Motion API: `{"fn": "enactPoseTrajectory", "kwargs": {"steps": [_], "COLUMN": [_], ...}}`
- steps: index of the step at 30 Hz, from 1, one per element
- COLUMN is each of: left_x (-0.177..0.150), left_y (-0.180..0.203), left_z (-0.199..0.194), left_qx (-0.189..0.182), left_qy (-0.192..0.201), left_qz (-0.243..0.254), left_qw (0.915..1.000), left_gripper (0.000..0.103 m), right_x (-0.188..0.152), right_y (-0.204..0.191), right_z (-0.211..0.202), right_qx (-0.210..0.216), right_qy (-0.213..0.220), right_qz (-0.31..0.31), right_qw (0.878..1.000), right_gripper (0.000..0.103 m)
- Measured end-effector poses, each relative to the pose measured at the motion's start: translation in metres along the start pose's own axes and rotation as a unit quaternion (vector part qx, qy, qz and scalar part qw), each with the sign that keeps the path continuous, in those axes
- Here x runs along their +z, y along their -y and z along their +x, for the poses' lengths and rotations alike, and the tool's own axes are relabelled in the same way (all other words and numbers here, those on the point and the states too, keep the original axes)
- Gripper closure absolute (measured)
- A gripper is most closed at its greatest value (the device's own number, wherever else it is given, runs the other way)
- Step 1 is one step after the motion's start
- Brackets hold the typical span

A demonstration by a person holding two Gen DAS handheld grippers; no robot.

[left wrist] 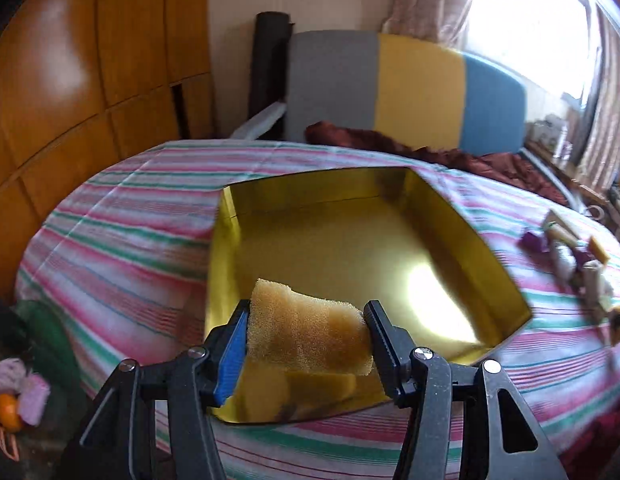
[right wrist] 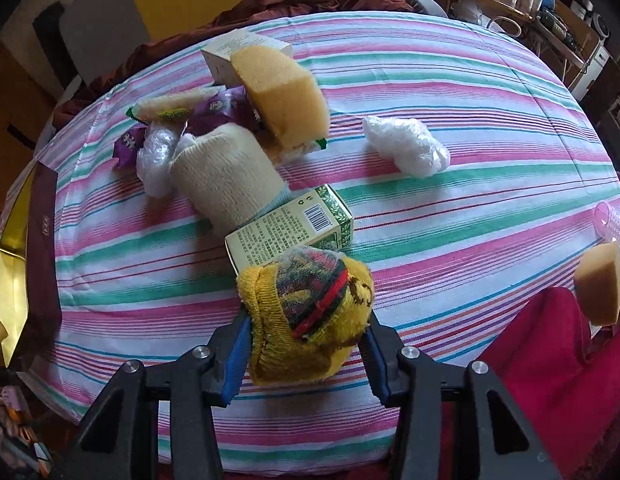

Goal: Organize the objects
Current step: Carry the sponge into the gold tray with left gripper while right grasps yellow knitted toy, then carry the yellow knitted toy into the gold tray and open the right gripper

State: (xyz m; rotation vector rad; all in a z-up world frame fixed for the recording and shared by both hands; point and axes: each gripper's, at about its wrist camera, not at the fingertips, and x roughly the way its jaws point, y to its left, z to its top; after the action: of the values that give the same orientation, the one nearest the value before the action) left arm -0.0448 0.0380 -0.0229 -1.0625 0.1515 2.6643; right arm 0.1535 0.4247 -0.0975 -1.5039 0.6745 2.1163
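Left tool (left wrist: 306,330) pinching a yellow sponge (left wrist: 306,332) across its long axis, held over the near end of the open gold tin (left wrist: 438,208) on the striped bed (left wrist: 122,240); drop point lies straight below and slightly ahead. Right tool (right wrist: 306,340) clamped on a rolled yellow sock (right wrist: 310,320), low over the bed; the tin (right wrist: 14,280) sits far to its left, so left hand is nearer. Clutter pile (right wrist: 230,128) ahead.

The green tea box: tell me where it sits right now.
In the right wrist view, the green tea box lies on the striped bedsheet, mid-frame, between the cream rolled sock and the yellow sock bundle.
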Motion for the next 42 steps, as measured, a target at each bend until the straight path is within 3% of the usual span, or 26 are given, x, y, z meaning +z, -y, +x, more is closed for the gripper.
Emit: {"fn": "enactPoseTrajectory", "kwargs": {"steps": [2, 5, 10, 17, 19, 22, 30, 34, 37, 42], "left_x": [-0.003, -0.010, -0.020, -0.027, -0.027, -0.026, -0.015, -0.008, -0.008, -0.002], "left_y": [-0.006, -0.011, -0.015, -0.012, -0.011, -0.013, -0.014, -0.026, -0.040, -0.064], "left_z": [0.008, 0.015, 0.020, 0.019, 0.019, 0.017, 0.002, -0.011, -0.020, -0.029], "left_qx": [0.009, 0.022, 0.029, 0.038, 0.037, 0.029, 0.042, 0.053, 0.068, 0.078], "left_qy": [-0.007, -0.016, -0.023, -0.011, -0.009, -0.009, 0.017, 0.021, 0.028, 0.042], "left_qz": [-0.005, -0.004, -0.010, 0.003, 0.001, -0.010, -0.020, -0.042, -0.061, -0.110], "left_qw": [0.9999, 0.9996, 0.9993, 0.9992, 0.9993, 0.9995, 0.9988, 0.9975, 0.9955, 0.9900], "left_gripper": [0.046, 0.045, 0.042, 0.043, 0.041, 0.027, 0.027, 0.026, 0.017, 0.016], "right_x": [0.000, 0.032, 0.016, 0.014, 0.013, 0.014, 0.014, 0.016, 0.017, 0.016], "right_y": [0.008, 0.020, 0.006, 0.014, 0.017, 0.017, 0.014, 0.008, 0.001, 0.004], "right_z": [-0.005, -0.027, -0.046, -0.059, -0.062, -0.061, -0.061, -0.052, -0.048, -0.055], "right_qx": [0.012, 0.031, 0.032, 0.014, 0.017, 0.017, 0.015, -0.003, -0.025, -0.041], "right_qy": [0.015, 0.039, 0.071, 0.073, 0.075, 0.076, 0.078, 0.053, 0.045, 0.064], "right_qz": [0.008, 0.017, 0.016, 0.001, 0.006, 0.006, -0.002, -0.015, -0.032, -0.019], "right_qw": [1.000, 0.999, 0.997, 0.997, 0.997, 0.997, 0.997, 0.998, 0.998, 0.997], "right_gripper": [0.055, 0.056, 0.056, 0.057, 0.057, 0.057, 0.057, 0.056, 0.056, 0.056]}}
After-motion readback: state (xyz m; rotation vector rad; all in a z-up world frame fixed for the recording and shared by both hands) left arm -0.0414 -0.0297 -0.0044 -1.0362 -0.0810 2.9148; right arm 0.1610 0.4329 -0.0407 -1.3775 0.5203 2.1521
